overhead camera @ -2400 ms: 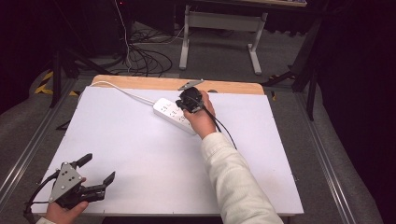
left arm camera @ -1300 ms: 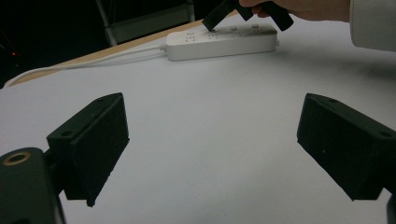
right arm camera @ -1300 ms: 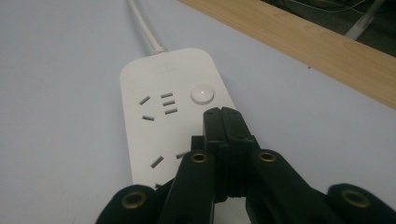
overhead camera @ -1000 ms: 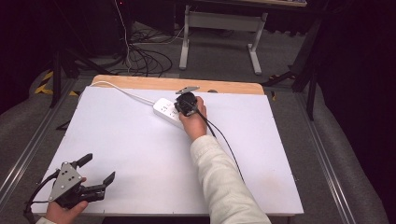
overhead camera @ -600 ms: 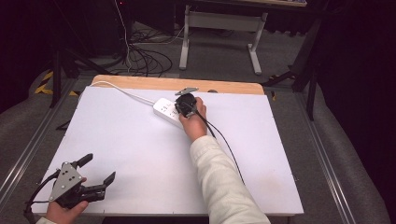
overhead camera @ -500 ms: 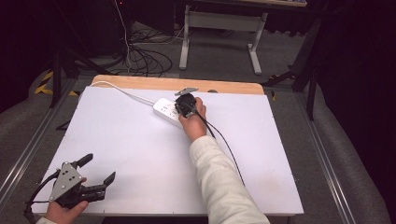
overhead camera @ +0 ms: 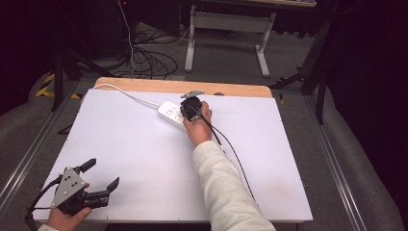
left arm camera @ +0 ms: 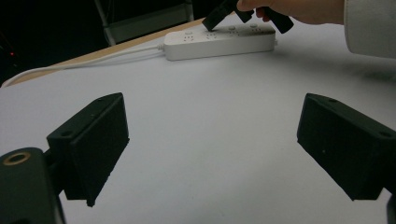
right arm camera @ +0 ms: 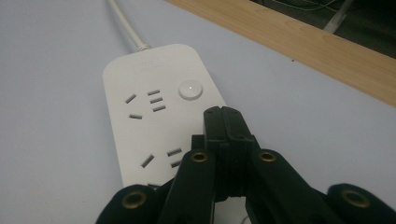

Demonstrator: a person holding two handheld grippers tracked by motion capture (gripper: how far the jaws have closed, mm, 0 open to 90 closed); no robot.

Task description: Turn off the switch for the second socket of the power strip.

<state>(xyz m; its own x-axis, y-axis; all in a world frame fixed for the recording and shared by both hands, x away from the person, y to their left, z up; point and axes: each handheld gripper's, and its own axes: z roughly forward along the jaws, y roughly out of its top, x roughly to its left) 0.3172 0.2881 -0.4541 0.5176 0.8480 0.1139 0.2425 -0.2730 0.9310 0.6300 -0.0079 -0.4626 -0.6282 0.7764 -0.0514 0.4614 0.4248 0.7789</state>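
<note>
Right gripper (right arm camera: 223,114) hangs with jaws pressed together, empty — the power strip (right arm camera: 159,116) lies right under its tips, round button (right arm camera: 190,89) just ahead. Left gripper (overhead camera: 98,175) gapes wide, well apart.

right claw (right arm camera: 223,116) closed, arm outstretched; left claw (overhead camera: 98,174) open, low.

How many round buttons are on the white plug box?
1. The round button sits on the power strip near its cord end, just ahead of the right gripper. More may hide underneath it.
</note>
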